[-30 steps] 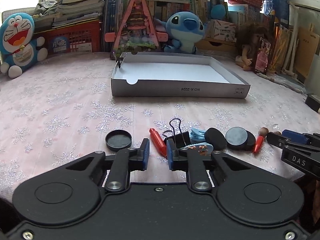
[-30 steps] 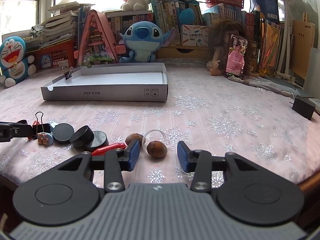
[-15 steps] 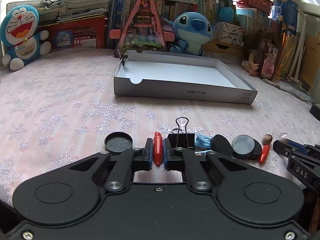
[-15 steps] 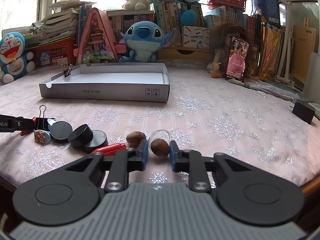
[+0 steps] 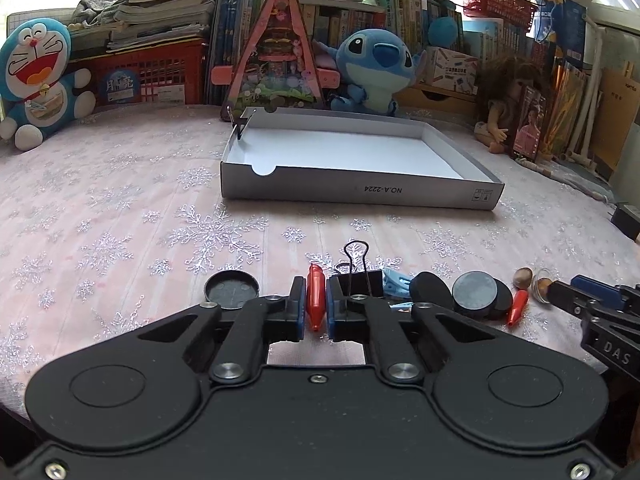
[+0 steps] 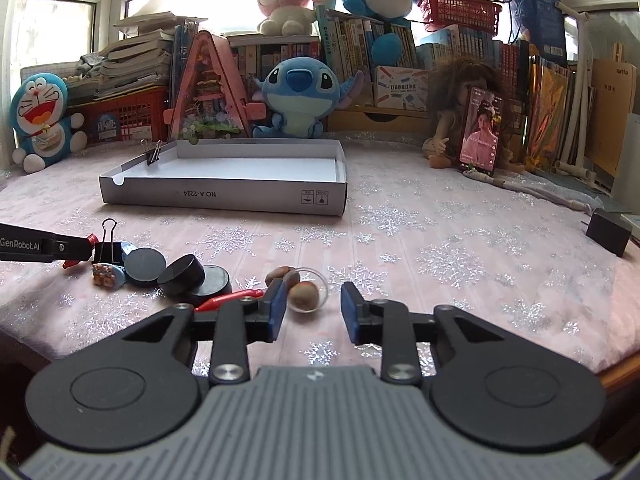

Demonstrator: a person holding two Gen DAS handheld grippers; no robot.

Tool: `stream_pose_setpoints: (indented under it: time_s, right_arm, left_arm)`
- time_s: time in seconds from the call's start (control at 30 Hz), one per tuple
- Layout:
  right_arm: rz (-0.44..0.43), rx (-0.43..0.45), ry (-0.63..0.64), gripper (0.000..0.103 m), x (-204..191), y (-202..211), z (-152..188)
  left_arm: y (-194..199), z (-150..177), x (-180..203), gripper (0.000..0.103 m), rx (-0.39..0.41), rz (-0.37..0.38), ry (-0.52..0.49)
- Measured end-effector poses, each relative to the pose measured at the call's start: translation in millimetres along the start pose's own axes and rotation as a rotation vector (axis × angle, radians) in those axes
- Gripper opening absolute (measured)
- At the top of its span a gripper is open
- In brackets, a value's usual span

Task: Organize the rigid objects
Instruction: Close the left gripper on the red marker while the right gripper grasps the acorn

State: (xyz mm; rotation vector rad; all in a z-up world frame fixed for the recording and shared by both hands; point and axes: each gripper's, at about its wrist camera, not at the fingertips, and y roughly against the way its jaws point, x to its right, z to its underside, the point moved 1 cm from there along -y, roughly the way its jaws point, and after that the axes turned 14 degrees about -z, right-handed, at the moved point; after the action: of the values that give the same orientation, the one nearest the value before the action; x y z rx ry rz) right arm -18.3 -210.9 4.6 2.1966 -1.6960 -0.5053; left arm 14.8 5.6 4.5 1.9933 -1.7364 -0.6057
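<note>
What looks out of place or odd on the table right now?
A small black binder clip is clipped onto the far left corner of the empty white box, apart from the other clutter. One black disc leans tilted on another instead of lying flat.

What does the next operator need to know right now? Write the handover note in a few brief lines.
Left gripper: shut on the red piece, low over the cloth.
Right gripper: jaws have just been opening, apart now; the brown nut in its clear dish sits between them, unheld.
Grey tray: empty except for a binder clip on its far left wall.
Left to do: the black discs, large binder clip, second red piece, other nut and the small bits all wait on the cloth.
</note>
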Motion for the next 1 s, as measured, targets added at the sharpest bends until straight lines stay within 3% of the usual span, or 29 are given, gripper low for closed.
stream_pose_setpoints:
  time_s: [0.03, 0.07, 0.37, 0.8, 0.9, 0.93, 1.0]
  right_arm:
    - [0.007, -0.002, 0.004, 0.022, 0.5, 0.7, -0.1]
    - [0.016, -0.004, 0.013, 0.016, 0.4, 1.0, -0.4]
    - [-0.011, -0.004, 0.061, 0.015, -10.2, -8.2, -5.0]
    - [0.023, -0.026, 0.072, 0.016, -14.6, -24.6, -3.8]
    - [0.017, -0.009, 0.053, 0.013, -13.3, -19.3, -4.4]
    - [0.024, -0.005, 0.056, 0.003, -13.9, -17.5, -4.5]
    - [0.025, -0.002, 0.057, 0.003, -13.8, -14.5, -6.3]
  left_arm:
    - [-0.1, 0.1, -0.6, 0.009, 0.0, -0.002, 0.0]
    - [-0.1, 0.2, -0.8, 0.009, 0.0, -0.004, -0.001]
    - [-0.7, 1.3, 0.6, 0.009, 0.0, -0.003, -0.012]
    - [-1.3, 2.4, 4.6, 0.009, 0.0, 0.0, -0.022]
    - [1.2, 1.3, 4.2, 0.009, 0.009, 0.001, -0.016]
    - [2.0, 1.0, 4.0, 0.009, 0.012, 0.001, -0.016]
    - [3.5, -0.4, 2.6, 0.009, 0.017, 0.004, -0.014]
